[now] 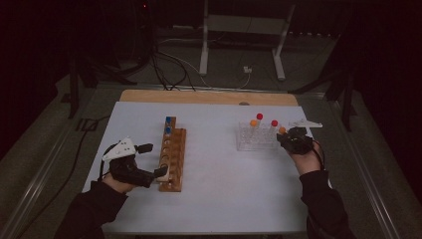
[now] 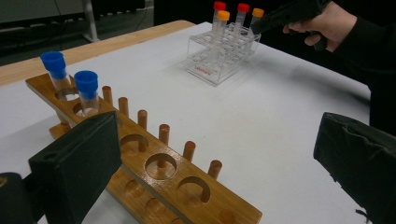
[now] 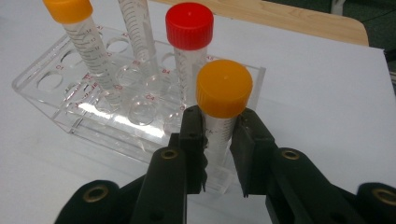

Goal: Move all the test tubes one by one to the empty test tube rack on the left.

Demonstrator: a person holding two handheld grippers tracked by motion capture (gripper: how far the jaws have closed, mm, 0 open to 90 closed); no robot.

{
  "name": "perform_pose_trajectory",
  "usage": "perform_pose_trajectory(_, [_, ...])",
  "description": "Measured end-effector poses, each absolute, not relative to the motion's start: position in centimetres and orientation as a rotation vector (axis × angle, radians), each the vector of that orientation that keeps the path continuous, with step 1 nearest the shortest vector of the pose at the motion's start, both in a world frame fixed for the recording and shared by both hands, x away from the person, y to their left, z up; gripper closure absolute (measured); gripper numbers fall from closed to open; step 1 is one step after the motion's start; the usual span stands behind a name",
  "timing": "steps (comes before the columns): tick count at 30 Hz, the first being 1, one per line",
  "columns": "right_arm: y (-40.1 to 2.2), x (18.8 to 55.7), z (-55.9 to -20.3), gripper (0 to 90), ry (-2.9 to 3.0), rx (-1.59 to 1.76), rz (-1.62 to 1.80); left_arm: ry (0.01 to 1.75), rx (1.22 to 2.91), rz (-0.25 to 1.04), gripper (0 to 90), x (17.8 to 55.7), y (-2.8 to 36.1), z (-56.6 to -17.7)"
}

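Observation:
My right gripper is shut on a clear tube with an orange cap, just below the cap. That tube stands upright at the near corner of the clear plastic rack. In the high view the right gripper is at the rack's right end. Other red- and orange-capped tubes stand in that rack. My left gripper is open, its jaws wide apart beside the wooden rack. Two blue-capped tubes stand at the wooden rack's far end.
The white table top has a wooden strip along its far edge. A metal stand and cables lie on the floor beyond. The wooden rack has several vacant holes and a row of pegs.

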State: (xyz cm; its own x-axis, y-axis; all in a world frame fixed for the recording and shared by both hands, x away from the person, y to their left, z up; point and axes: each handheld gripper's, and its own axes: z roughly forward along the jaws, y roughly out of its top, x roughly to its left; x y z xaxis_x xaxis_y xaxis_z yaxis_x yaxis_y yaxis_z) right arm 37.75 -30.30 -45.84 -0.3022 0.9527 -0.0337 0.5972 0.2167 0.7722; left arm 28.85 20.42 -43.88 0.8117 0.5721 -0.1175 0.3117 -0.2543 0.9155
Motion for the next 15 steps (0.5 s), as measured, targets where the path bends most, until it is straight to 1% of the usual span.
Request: perform_pose_trajectory(15, [-30.3, 36.7, -42.6, 74.9, 1.948, 1.364, 0.929, 0.658, 1.863, 0.284, 1.7, 28.8, 20.3, -43.7])
